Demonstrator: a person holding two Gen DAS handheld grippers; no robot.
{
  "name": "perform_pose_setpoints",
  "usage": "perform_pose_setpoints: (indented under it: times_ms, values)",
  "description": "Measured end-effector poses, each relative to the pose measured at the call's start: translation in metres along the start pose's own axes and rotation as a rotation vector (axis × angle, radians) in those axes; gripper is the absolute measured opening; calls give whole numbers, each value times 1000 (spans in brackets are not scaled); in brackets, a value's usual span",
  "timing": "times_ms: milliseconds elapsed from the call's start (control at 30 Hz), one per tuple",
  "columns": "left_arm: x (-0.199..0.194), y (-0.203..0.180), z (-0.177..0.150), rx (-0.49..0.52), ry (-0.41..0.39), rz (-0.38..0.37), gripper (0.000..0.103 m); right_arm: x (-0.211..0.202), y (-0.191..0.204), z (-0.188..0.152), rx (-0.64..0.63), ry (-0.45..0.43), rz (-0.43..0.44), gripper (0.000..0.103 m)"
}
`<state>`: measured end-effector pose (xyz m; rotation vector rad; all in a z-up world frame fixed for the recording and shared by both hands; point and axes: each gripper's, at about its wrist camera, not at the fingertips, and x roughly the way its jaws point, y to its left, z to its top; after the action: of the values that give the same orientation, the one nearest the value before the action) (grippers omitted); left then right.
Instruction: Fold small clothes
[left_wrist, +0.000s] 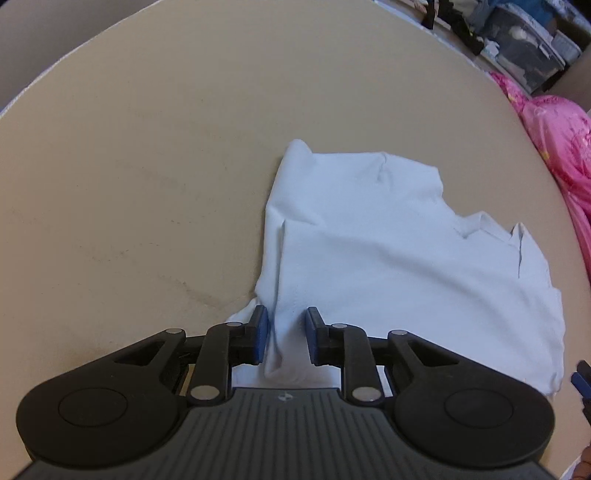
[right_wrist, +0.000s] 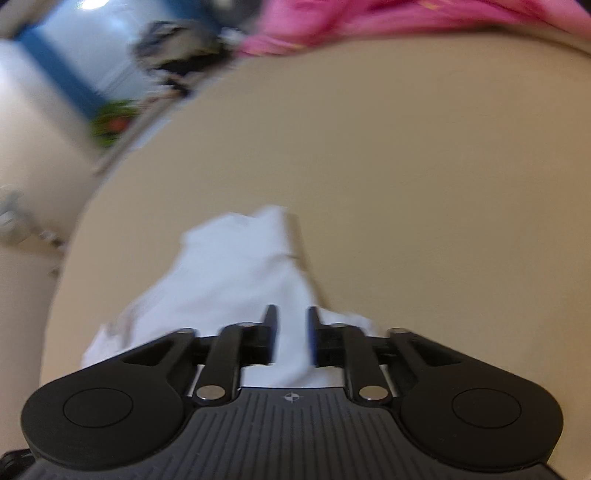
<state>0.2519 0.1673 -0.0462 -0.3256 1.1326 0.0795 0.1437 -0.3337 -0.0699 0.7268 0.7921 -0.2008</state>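
A white small garment (left_wrist: 388, 240) lies partly folded on the beige round table (left_wrist: 147, 147), its layers stacked and its near edge bunched. My left gripper (left_wrist: 287, 332) stands over that near edge with a raised ridge of the cloth between its blue pads (left_wrist: 260, 332); the jaws are apart and do not pinch it. In the blurred right wrist view the same white garment (right_wrist: 229, 266) reaches under my right gripper (right_wrist: 293, 332), whose jaws also stand apart with cloth lying in the gap. A bit of the right gripper shows at the left wrist view's right edge.
A pink garment (left_wrist: 554, 140) is heaped at the table's right edge, also seen as the pink garment (right_wrist: 369, 18) at the top. Storage bins (left_wrist: 524, 44) with clutter stand beyond the table. Bare tabletop (right_wrist: 406, 184) lies left of and beyond the white garment.
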Motion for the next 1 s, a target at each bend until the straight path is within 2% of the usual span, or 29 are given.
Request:
perform_pose_setpoints:
  times_ms: [33,100,133,167,233,267,333,400,433,533,633,733,800,867,933,1000]
  values:
    - [-5,-4,0,13,-17,-6,26,8,2,1,-14,18,23,35]
    - [-13,-11,-4,52,-57,-27,40,28,-1,1,-41,95,-26,34]
    - [-12,-14,-6,67,-61,-33,45,37,-5,1,-53,134,-76,26]
    - [-8,-16,-9,81,-54,-25,49,41,-10,-1,-48,145,-83,25]
    - [7,-17,-16,114,-27,13,48,38,-9,1,-49,132,-73,25]
    - [5,-21,-19,121,-40,20,48,35,-8,1,-61,119,-80,25]
    - [-15,-21,-21,141,-72,47,48,24,-8,0,-68,76,-115,28]
    - [-42,-26,-29,171,-131,70,52,7,-10,0,-69,20,-174,34]
    - [-55,-26,-34,181,-144,70,53,-5,-11,-2,-55,8,-173,35]
    - [-101,-25,-64,227,-193,65,54,-43,-17,-4,-44,14,-90,36]
    - [-136,-22,-103,292,-244,89,61,-91,-16,-24,-141,-34,-41,43]
    - [-163,-11,-155,350,-269,105,67,-128,-19,-49,-225,-55,-7,45]
    - [-168,-5,-187,390,-279,128,69,-147,-27,-64,-255,-49,-14,46]
    - [-159,4,-212,416,-256,169,69,-159,-40,-75,-250,-39,-14,47]
    - [-149,11,-225,408,-203,226,68,-168,-52,-84,-246,-34,-32,47]
    - [-148,21,-231,382,-181,224,68,-172,-65,-93,-266,-17,-56,48]
